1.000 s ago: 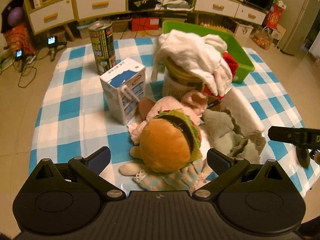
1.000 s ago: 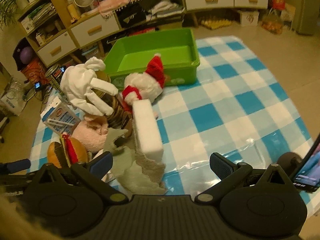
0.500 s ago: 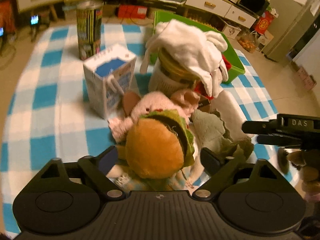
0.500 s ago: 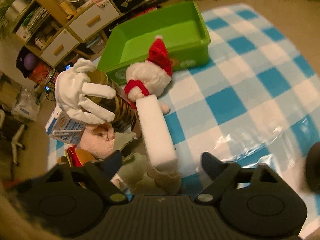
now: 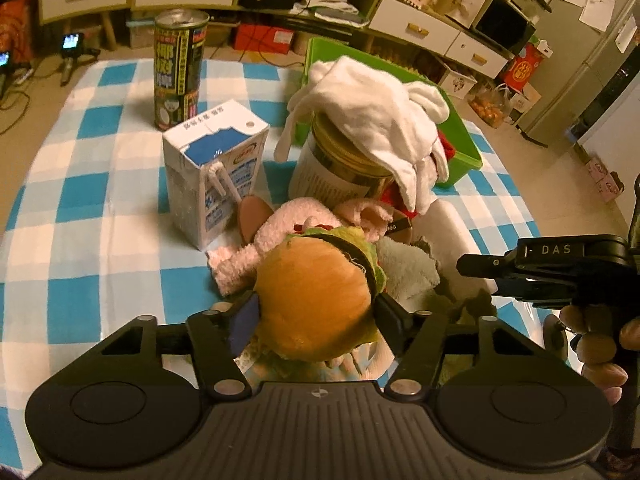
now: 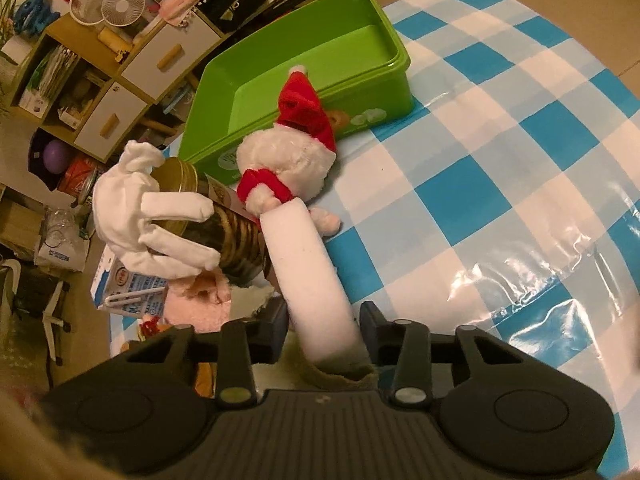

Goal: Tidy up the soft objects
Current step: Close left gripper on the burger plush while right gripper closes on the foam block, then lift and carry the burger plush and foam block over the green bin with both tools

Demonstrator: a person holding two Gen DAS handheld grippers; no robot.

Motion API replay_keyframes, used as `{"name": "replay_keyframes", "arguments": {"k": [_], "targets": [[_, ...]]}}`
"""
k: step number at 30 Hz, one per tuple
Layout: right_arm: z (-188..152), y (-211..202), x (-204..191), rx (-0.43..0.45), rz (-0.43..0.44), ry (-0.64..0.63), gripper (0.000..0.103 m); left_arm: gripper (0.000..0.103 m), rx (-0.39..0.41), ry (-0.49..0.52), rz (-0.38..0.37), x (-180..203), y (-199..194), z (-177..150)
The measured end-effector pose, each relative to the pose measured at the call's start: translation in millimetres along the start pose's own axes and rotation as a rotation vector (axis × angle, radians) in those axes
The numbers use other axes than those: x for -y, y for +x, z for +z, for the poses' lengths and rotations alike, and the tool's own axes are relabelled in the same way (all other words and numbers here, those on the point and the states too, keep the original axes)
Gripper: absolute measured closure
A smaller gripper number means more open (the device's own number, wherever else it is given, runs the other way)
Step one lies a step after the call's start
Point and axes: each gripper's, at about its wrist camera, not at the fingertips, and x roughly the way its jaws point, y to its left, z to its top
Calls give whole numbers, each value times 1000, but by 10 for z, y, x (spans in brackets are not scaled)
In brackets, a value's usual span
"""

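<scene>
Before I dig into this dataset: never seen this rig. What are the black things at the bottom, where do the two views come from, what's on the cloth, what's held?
No robot arm here. A person carries a two-finger claw in each hand, and a fisheye camera on each looks forward along its fingers, so the black shape at the bottom is the tool itself.

Left view: the left claw has just been closing around a plush burger. Right view: the right claw is shut on a white foam block.

On the checked cloth: a green bin, a Santa plush, a white glove draped over a tin, a milk carton, a tall can and a pink plush.
</scene>
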Motion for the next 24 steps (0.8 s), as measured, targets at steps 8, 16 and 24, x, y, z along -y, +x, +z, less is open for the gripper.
{"name": "replay_keyframes", "arguments": {"k": [8, 16, 24], "targets": [[-8, -160, -38, 58, -9, -50, 101, 52, 33, 3, 5, 17, -67, 21], [39, -365, 14, 113, 9, -39, 101, 53, 78, 9, -17, 60, -189, 43], [128, -546, 74, 157, 49, -3, 101, 53, 111, 0, -50, 86, -317, 85]]}}
